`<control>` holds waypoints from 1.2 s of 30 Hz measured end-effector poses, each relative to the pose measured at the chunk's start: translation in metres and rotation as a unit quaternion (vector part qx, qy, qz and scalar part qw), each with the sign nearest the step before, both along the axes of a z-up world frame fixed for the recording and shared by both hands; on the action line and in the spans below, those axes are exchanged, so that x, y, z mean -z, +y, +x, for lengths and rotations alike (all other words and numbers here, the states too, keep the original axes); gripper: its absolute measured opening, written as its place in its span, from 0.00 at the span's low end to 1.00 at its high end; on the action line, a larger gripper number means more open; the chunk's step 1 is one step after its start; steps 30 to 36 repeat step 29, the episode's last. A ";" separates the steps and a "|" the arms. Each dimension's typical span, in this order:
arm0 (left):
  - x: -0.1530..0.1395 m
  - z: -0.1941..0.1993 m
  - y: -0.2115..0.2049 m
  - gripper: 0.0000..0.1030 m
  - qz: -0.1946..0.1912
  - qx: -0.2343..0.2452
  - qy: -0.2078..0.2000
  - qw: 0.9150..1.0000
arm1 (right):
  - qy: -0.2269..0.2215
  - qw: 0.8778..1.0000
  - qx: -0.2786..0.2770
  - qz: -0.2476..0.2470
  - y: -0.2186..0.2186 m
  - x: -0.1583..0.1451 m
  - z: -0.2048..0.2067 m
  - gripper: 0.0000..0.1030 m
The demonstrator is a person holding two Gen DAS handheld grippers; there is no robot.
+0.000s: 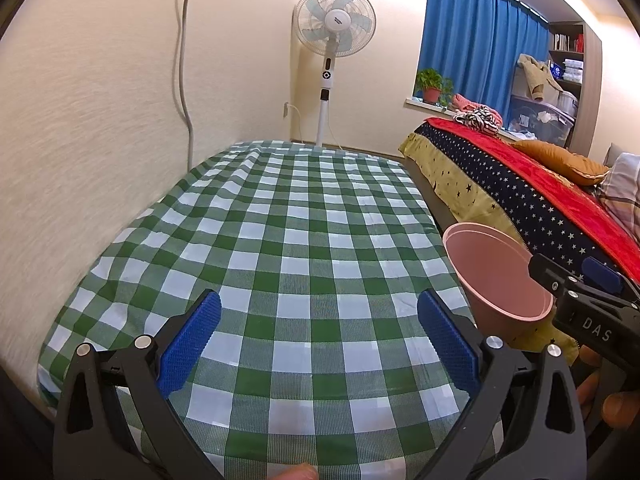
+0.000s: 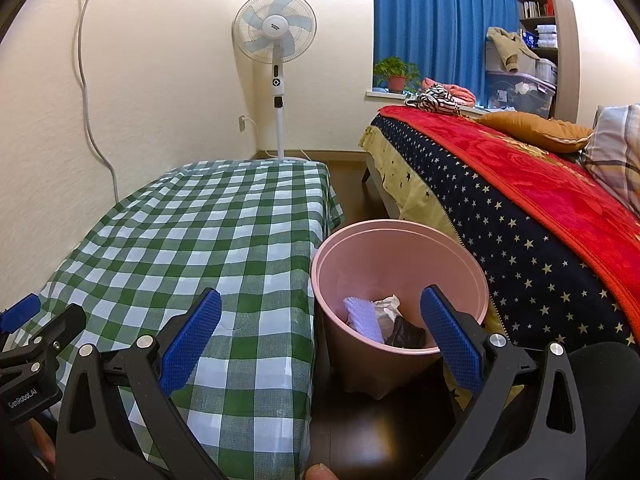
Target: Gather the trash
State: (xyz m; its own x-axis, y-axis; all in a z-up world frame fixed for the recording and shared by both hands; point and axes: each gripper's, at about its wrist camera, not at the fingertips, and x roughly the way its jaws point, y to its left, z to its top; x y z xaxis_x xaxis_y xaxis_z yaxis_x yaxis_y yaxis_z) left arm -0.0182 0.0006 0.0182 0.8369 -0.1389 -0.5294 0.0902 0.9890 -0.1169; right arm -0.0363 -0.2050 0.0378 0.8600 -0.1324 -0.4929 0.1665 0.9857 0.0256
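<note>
Both tools empty: left gripper (image 1: 318, 344) has its jaws spread wide over the checked tablecloth (image 1: 304, 240), right gripper (image 2: 320, 344) likewise spread, straddling the table's right edge and the pink bin (image 2: 400, 264). Trash sits in the bin already: a white textured piece (image 2: 364, 316), crumpled pale paper (image 2: 390, 306), something black (image 2: 408, 334). No loose trash visible on the cloth in either view, so the task looks close to done, or the rest lies out of frame. Risks: the right tool's right finger (image 2: 450, 344) overlaps the bin rim in the picture, though I can't tell if it touches; the bin is light, narrow at the base and stands on the dark floor (image 2: 360, 432) in a tight slot between table and bed (image 2: 520, 208), so a nudge could tip it and spill. The cloth is wrinkled along the wall side, and a low sweep could snag it. Open room: the whole tabletop ahead and the strip of floor beyond the bin. Far end is bounded by the standing fan (image 2: 276, 40) with its cord and the wall.
</note>
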 end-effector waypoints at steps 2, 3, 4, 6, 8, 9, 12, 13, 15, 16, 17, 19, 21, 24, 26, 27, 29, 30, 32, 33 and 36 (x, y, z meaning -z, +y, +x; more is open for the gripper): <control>0.000 0.000 0.000 0.92 0.000 0.000 0.000 1.000 | 0.000 1.000 0.000 -0.001 -0.001 0.000 0.000 0.95; 0.000 0.000 0.000 0.92 0.000 0.000 0.000 1.000 | 0.000 1.000 0.000 0.000 0.000 0.000 0.001 0.95; 0.000 0.000 0.000 0.92 -0.001 0.000 0.000 1.000 | 0.001 1.000 0.000 0.000 0.000 0.000 0.000 0.95; 0.000 0.000 0.000 0.92 0.000 0.000 0.000 1.000 | 0.002 1.000 0.001 0.000 0.000 0.001 0.000 0.95; 0.001 0.001 0.000 0.92 -0.001 0.000 0.001 1.000 | 0.002 1.000 0.001 0.000 -0.001 0.002 0.000 0.95; 0.001 0.000 0.000 0.92 -0.001 0.000 0.001 1.000 | 0.002 1.000 0.001 0.000 0.000 0.003 0.000 0.95; 0.001 0.001 0.000 0.92 0.000 0.000 0.001 1.000 | 0.002 1.000 0.000 0.000 0.000 0.003 0.000 0.95; 0.000 0.001 0.001 0.92 -0.001 0.000 0.001 1.000 | 0.002 1.000 0.000 0.000 0.000 0.003 0.000 0.95; 0.000 0.001 0.001 0.92 -0.001 0.000 0.001 1.000 | 0.002 1.000 0.001 0.000 0.000 0.003 0.000 0.95; 0.001 0.001 0.001 0.92 -0.001 0.000 0.002 1.000 | 0.002 1.000 0.001 0.000 0.000 0.003 0.000 0.95; 0.001 0.001 0.000 0.92 0.000 0.000 0.003 1.000 | 0.002 1.000 0.001 0.000 -0.001 0.004 0.000 0.95; 0.003 0.000 0.001 0.92 -0.001 0.000 0.005 1.000 | 0.002 1.000 0.001 0.000 0.000 0.004 0.000 0.95; 0.004 0.000 0.001 0.92 -0.001 0.000 0.005 1.000 | 0.002 1.000 0.000 0.000 0.000 0.003 0.001 0.95; 0.005 0.000 0.001 0.92 0.001 -0.001 0.005 1.000 | 0.002 1.000 0.000 0.000 0.000 0.003 0.001 0.95; 0.006 0.001 0.001 0.92 0.001 -0.002 0.007 1.000 | 0.003 1.000 0.001 0.000 -0.001 0.004 0.000 0.95; 0.006 0.000 0.001 0.92 0.001 -0.002 0.008 1.000 | 0.003 1.000 0.001 0.000 0.000 0.003 0.001 0.95; 0.006 -0.001 0.002 0.92 0.001 -0.003 0.008 1.000 | 0.003 1.000 0.001 0.000 0.000 0.003 0.000 0.95; 0.006 -0.001 0.002 0.92 0.001 -0.003 0.008 1.000 | 0.003 1.000 0.001 0.000 0.000 0.003 0.000 0.95; 0.006 -0.001 0.002 0.92 0.001 -0.003 0.008 1.000 | 0.003 1.000 0.001 0.000 0.000 0.003 0.000 0.95; 0.006 -0.001 0.002 0.92 0.001 -0.003 0.008 1.000 | 0.003 1.000 0.001 0.000 0.000 0.003 0.000 0.95; 0.006 -0.001 0.002 0.92 0.001 -0.003 0.008 1.000 | 0.003 1.000 0.001 0.000 0.000 0.003 0.000 0.95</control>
